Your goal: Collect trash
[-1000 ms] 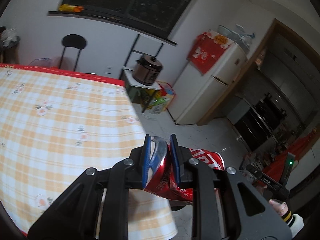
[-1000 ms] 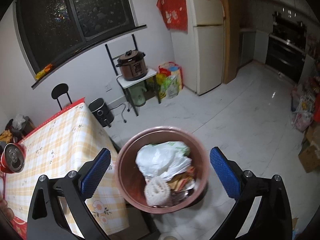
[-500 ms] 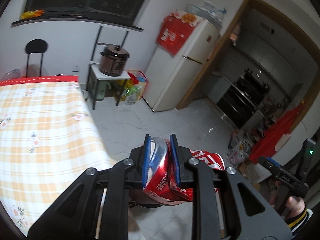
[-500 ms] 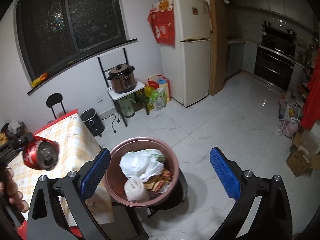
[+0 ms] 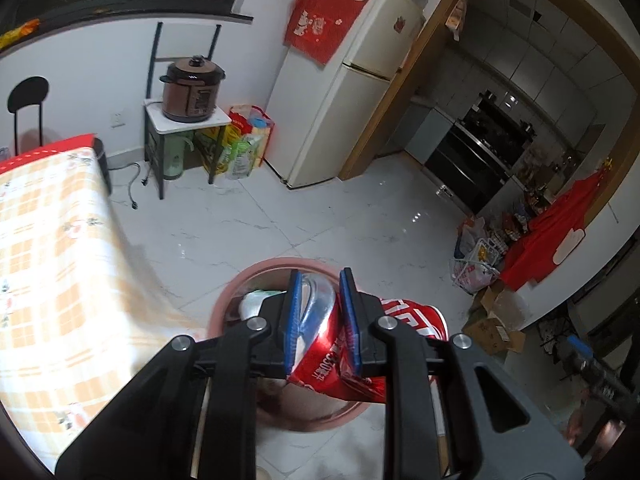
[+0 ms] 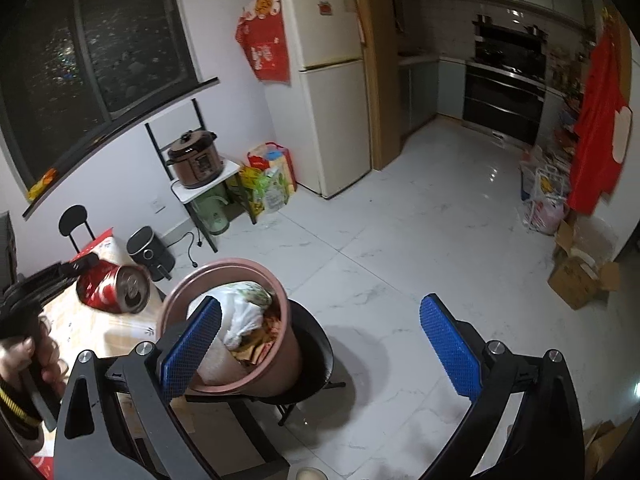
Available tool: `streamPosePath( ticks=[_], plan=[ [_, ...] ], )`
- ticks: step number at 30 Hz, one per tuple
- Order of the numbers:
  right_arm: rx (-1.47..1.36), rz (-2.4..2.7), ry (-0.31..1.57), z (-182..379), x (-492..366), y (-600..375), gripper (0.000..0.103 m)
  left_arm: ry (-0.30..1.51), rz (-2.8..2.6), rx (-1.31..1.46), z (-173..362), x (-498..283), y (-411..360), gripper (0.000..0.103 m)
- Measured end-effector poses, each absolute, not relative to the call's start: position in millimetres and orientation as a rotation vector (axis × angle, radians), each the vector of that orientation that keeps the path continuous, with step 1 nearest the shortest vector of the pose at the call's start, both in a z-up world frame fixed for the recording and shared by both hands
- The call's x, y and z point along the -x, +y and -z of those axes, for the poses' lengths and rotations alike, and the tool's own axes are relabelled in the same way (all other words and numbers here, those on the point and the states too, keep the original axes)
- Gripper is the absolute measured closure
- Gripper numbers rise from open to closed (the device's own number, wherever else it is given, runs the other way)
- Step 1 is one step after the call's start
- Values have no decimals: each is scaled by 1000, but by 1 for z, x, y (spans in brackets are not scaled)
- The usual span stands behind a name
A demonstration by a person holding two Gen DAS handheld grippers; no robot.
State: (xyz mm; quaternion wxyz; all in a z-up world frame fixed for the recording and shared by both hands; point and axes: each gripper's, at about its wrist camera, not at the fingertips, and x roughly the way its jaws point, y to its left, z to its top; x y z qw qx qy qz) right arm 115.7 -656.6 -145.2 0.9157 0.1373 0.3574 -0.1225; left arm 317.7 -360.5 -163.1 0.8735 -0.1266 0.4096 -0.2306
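Note:
My left gripper (image 5: 321, 280) is shut on a crushed red drink can (image 5: 412, 316), its blue pads pinching the dented middle. The can hangs just over the near rim of a pink trash bin (image 5: 256, 276). In the right wrist view the same can (image 6: 116, 290) is beside the bin's (image 6: 280, 368) left rim, held out from a person's hand (image 6: 24, 360). A white plastic bag (image 6: 244, 312) and other scraps fill the bin. My right gripper (image 6: 320, 302) is open and empty, its left finger in front of the bin.
The bin rests on a black chair seat (image 6: 316, 352) next to the table with the orange checked cloth (image 5: 52, 240). A fridge (image 6: 328, 100), a cooker on a stand (image 6: 196, 164), an air fryer (image 6: 150, 254) and cardboard boxes (image 6: 576, 280) ring the white tiled floor.
My left gripper has carried the can off the table to the right, ending above the bin. In the right wrist view the bin has slid left and the can has come close to it.

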Motion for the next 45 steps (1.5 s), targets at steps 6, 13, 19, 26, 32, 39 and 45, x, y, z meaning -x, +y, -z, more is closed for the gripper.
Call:
streamPosePath(
  ticks=[6,13,19,26,32,39,45],
  plan=[
    [-282,246,760,153,-124,-656,5,878,527,216,172,-337,-390,30],
    [-259,211,755,142,-135,-637,5,857,508,159,151,-323,-363,19],
    [-224,184,702,113,-129,-596,5,771,505,93,105,-288,-320,15],
    [-185,157,629,70,-106,-536,5,670,509,27,52,-231,-267,6],
    [-155,150,592,45,-82,-487,5,592,465,-27,18,-186,-214,6],
    [-121,138,567,25,-58,-443,5,566,395,-34,-1,-145,-160,6],
    [-123,143,562,21,-46,-424,5,552,366,-40,-10,-120,-126,6]
  ],
)
